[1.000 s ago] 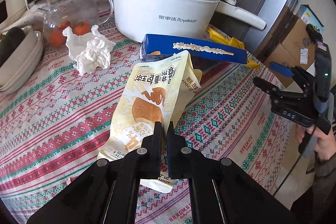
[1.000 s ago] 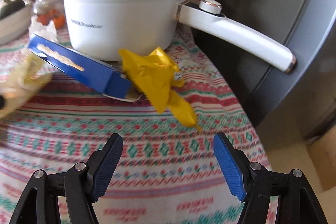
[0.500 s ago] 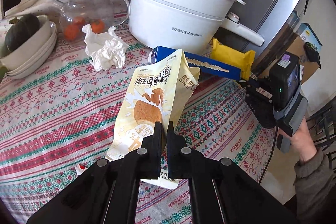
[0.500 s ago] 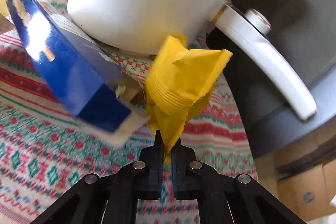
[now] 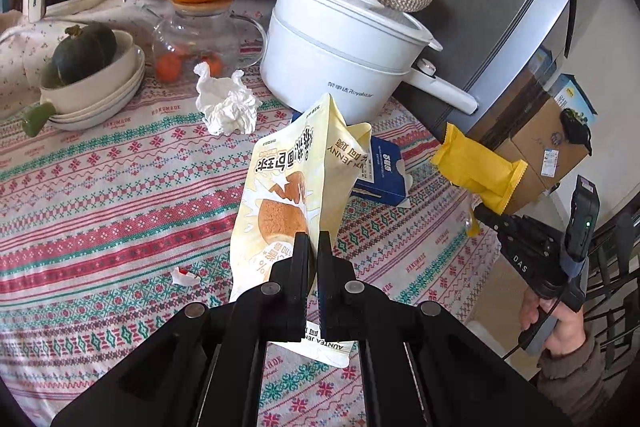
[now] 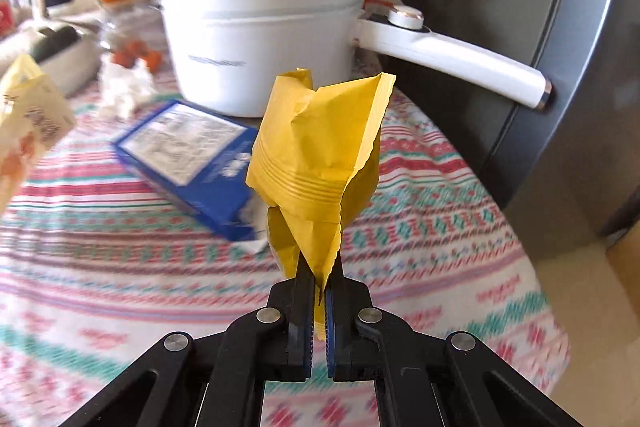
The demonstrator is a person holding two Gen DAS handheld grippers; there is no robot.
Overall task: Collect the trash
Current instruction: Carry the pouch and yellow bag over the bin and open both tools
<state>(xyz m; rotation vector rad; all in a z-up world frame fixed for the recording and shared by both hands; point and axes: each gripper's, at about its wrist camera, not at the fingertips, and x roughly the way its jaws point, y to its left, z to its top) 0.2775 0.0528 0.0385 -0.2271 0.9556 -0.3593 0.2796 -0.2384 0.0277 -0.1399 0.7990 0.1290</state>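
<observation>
Glossy plastic yellow wrapper [image 6: 320, 163], woven patterned tablecloth [image 5: 120, 195], crumpled white tissue [image 5: 226, 105].

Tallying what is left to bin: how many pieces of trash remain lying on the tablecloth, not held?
3: crumpled white tissue beside the white pot, flat blue carton before the pot, small torn scrap nearer the camera. More may be hidden behind the held wrappers.

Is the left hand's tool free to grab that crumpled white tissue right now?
Probably not yet: the left gripper has its jaws shut on the cream bread bag. The crumpled tissue lies uncovered on the tablecloth.
</observation>
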